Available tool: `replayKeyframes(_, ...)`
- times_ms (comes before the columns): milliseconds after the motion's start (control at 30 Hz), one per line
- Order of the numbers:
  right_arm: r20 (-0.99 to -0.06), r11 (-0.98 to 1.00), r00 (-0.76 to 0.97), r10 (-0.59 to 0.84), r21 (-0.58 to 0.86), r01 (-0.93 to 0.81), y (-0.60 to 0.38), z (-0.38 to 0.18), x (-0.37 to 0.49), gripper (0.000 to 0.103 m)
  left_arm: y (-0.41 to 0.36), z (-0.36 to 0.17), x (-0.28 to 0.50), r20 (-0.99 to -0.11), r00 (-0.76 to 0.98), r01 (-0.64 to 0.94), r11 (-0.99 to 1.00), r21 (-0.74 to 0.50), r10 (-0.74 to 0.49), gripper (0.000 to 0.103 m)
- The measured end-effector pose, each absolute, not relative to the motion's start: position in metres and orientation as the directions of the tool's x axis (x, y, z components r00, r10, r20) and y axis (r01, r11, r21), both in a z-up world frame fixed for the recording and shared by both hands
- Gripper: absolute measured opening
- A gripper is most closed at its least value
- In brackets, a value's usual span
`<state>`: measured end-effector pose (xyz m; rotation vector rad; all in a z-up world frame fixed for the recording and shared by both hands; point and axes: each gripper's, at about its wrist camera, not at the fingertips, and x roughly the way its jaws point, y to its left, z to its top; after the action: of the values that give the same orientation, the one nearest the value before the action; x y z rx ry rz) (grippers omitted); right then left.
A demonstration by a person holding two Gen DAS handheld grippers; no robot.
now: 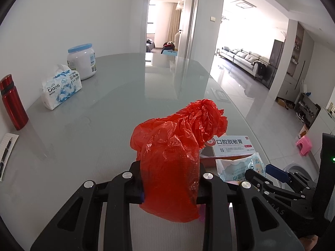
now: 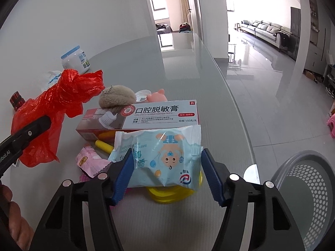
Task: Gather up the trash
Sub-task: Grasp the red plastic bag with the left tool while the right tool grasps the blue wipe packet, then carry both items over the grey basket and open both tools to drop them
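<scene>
My left gripper (image 1: 170, 179) is shut on a crumpled red plastic bag (image 1: 178, 144) and holds it above the glass table (image 1: 117, 96); the bag also shows in the right wrist view (image 2: 54, 108). My right gripper (image 2: 167, 167) is shut on a light blue wet-wipe packet (image 2: 165, 159), seen in the left wrist view too (image 1: 240, 167). Behind it lie a toothpaste box (image 2: 150, 117), a pink wrapper (image 2: 92, 163), a yellow stick (image 2: 104, 146) and a yellow lid (image 2: 171, 194).
A grey mesh bin (image 2: 309, 190) stands below the table edge at right. A fuzzy keychain (image 2: 117, 98) and pink toy (image 2: 157, 97) lie behind the box. A red bottle (image 1: 12, 102), tissue pack (image 1: 60, 87), white jar (image 1: 82, 61) and notepad (image 1: 6, 152) line the wall side.
</scene>
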<state>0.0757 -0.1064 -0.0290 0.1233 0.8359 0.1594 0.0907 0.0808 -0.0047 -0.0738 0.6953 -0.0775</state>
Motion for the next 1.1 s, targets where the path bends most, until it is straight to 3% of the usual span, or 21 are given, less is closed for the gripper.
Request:
replayKeyframes(100,-0.720,0.978,0.663,0.203,0.183,-0.101,-0.107,-0.027,0.072,0.049,0.081,-0.006,0.090,-0.637,0.765,0.047,0.994,-0.094,-0.097,0.028)
replayKeyframes(167,-0.709,0.976,0.673,0.210,0.187,-0.108,-0.108,-0.024,0.068,0.032,0.081,-0.006,0.090,-0.637,0.765,0.047,0.995,-0.093,-0.095,0.028)
replayKeyframes(200,-0.707,0.974,0.671,0.224,0.195,-0.119,-0.107,-0.023,0.068,0.018,0.081,-0.006,0.090,-0.637,0.765,0.047,0.994,-0.094,-0.096,0.028)
replayKeyframes(367,-0.693,0.973,0.684,0.229,0.182,-0.141,-0.102,-0.020,0.062,0.003,0.081,-0.006,0.089,-0.635,0.766,0.049,0.994,-0.093,-0.097,0.028)
replayKeyframes(1100,-0.609,0.960,0.749,0.259,0.247,-0.131,-0.126,0.009,0.031,0.000,0.075,0.002,0.071,-0.616,0.778,0.085,0.992,-0.088,-0.122,0.028)
